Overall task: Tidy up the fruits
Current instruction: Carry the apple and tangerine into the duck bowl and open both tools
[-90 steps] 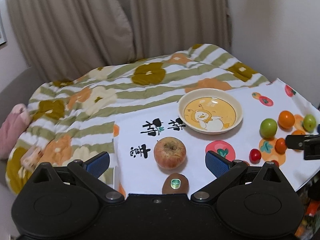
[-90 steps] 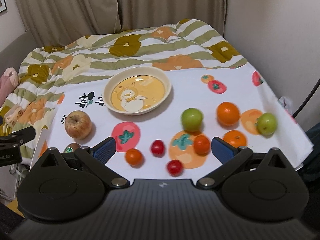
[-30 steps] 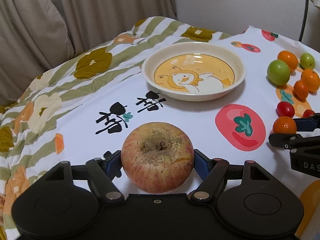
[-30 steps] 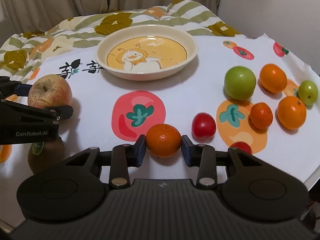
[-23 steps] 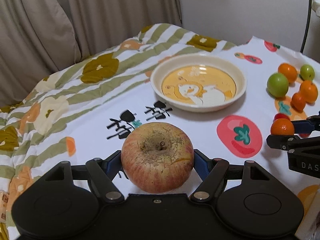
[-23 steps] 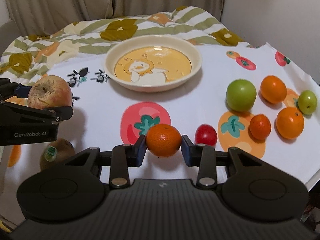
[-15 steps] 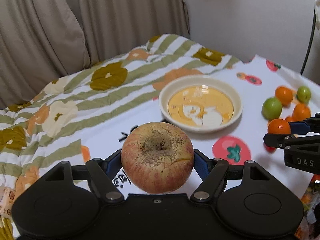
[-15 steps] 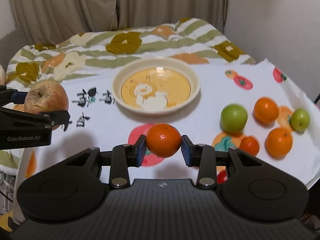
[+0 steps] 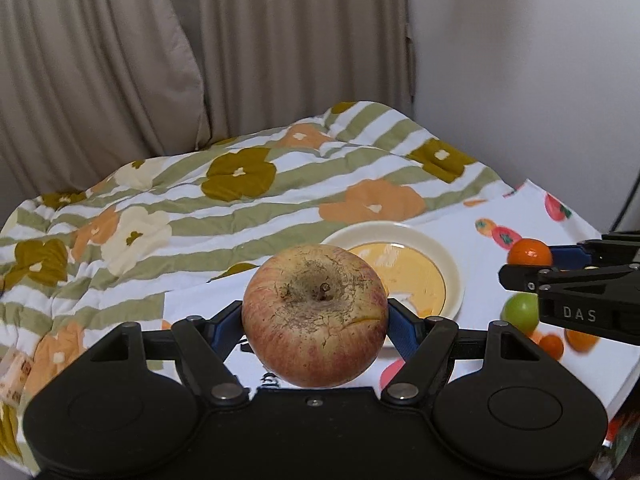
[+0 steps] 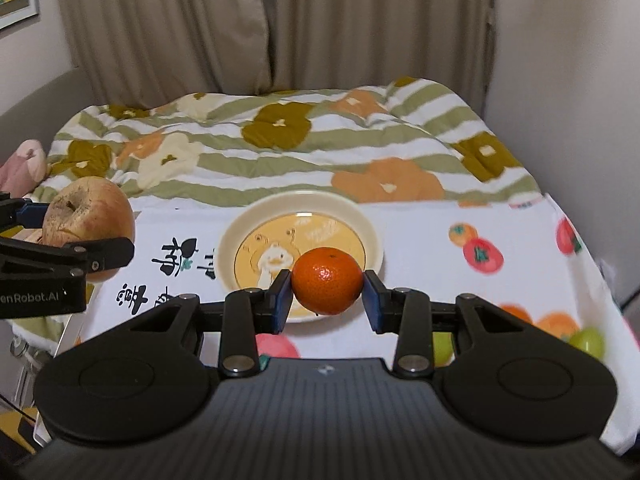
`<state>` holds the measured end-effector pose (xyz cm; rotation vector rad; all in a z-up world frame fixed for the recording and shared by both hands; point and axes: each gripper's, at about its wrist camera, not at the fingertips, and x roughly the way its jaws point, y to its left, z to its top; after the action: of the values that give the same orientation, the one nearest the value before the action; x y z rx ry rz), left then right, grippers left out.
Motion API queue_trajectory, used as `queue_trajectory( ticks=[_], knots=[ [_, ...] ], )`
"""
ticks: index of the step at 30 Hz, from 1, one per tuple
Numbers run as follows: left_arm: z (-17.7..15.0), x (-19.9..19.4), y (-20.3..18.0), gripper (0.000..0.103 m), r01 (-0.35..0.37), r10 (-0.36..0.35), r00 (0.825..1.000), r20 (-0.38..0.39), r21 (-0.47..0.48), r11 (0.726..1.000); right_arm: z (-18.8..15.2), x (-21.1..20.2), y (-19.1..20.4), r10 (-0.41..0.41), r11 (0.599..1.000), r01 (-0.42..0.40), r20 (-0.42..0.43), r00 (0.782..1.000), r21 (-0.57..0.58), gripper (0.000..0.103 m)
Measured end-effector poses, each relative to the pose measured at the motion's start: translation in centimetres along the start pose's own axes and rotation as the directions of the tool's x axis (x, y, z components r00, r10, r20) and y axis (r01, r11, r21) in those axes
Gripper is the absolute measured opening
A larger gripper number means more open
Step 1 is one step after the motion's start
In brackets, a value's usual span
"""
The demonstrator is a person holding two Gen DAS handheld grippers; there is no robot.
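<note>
My left gripper [image 9: 315,322] is shut on a wrinkled red-yellow apple [image 9: 315,316], held in the air above the cloth. The same apple [image 10: 88,210] shows at the left of the right wrist view. A small orange mandarin [image 10: 327,281] is clamped in my right gripper [image 10: 327,294], also lifted; that mandarin [image 9: 529,252] appears at the right of the left wrist view. Beyond and below both stands the cream bowl with a duck picture, its rim [image 10: 374,236] [image 9: 456,276] partly hidden by the fruit.
A white cloth with fruit prints [image 10: 520,240] lies over a striped flowered quilt [image 10: 280,148]. Green fruit [image 9: 520,312] [image 10: 588,340] and orange fruit [image 9: 551,346] lie on the cloth at the right. Curtains [image 10: 280,20] hang behind, a wall [image 10: 568,60] stands right.
Both grippers have risen with their fruit: apple and mandarin went from just above the cloth to well above it. The bowl and the other fruit now look smaller and lower.
</note>
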<state>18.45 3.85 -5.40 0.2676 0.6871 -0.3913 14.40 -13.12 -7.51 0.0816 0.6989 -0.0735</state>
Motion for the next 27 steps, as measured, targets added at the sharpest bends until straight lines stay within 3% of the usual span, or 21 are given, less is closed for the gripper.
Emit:
queue_trajectory(
  ticks=[7, 14, 27],
  knots=[
    [1.8, 2.5, -2.7, 0.078, -0.068, 0.067, 0.997, -0.023, -0.061, 0.996, 3.2, 3.5, -3.6, 0.100, 0.991, -0.100, -0.006, 0.995, -0.086, 0.052],
    [2.7, 7.1, -4.5, 0.078, -0.125, 0.122, 0.991, -0.055, -0.064, 0.990, 5.2, 8.6, -5.6, 0.179, 0.977, -0.182, -0.041, 0.983, -0.114, 0.052],
    [2.8, 16.5, -4.8, 0.078, -0.100, 0.100, 0.988, -0.117, 0.007, 0.995, 5.8, 17.9, -5.6, 0.183, 0.978, -0.193, -0.113, 0.977, -0.082, 0.052]
  ],
)
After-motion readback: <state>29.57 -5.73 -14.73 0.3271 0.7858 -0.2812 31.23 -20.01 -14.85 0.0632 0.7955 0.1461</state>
